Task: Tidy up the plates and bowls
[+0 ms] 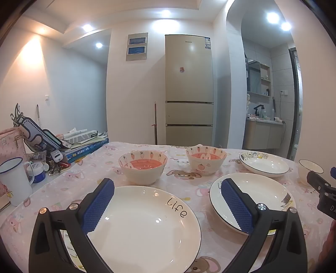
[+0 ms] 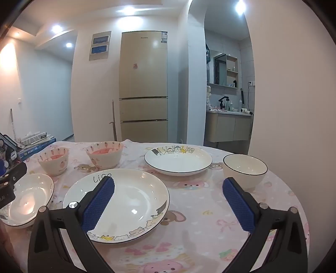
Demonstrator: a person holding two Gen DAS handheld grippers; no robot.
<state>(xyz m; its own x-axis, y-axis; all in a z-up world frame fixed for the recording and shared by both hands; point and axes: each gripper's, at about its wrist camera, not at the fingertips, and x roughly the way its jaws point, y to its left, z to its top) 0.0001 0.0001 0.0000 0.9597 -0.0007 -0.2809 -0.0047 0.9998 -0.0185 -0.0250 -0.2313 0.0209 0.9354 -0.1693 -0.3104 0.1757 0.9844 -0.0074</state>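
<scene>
Recessed ceiling spotlights (image 1: 166, 13) light the room brightly and evenly, blooming into white glare; small specular highlights sit on the glazed "Life" plate (image 1: 145, 222). Both fisheye views bow straight lines near the dark vignetted corners; focus is acceptable, slightly soft throughout.

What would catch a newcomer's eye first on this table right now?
Probably the big white plate lettered "Life", right under the open left tool, with a cartoon-cat plate beside it below the open right tool. Behind stand two strawberry-print bowls with pink insides, all on a pink cartoon tablecloth. A tall beige fridge dominates the back wall.
</scene>
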